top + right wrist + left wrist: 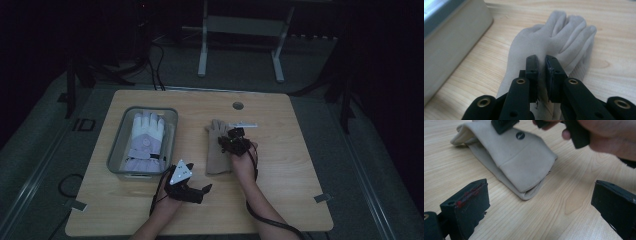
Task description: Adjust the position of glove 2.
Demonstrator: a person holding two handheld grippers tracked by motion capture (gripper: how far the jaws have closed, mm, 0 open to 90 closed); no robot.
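A beige glove (pixel 216 152) lies flat on the wooden table (pixel 290 165), fingers pointing away from me, cuff (pixel 529 177) toward me. My right gripper (pixel 235 141) is down on the back of the glove (pixel 564 32). Its jaws (pixel 542 58) stand almost together and pinch a fold of the fabric. My left gripper (pixel 199 191) rests near the table's front, left of the cuff. Its jaws (pixel 541 195) are wide apart and hold nothing, with the cuff a little ahead of them. A hand (pixel 606 137) holds the right gripper above the glove.
A grey bin (pixel 119 135) stands on the left half of the table with a white and lavender glove (pixel 145 137) inside; its wall (pixel 451 37) is close to the beige glove's left. A small white strip (pixel 243 125) lies just beyond the right gripper. A round hole (pixel 238 106) sits near the far edge.
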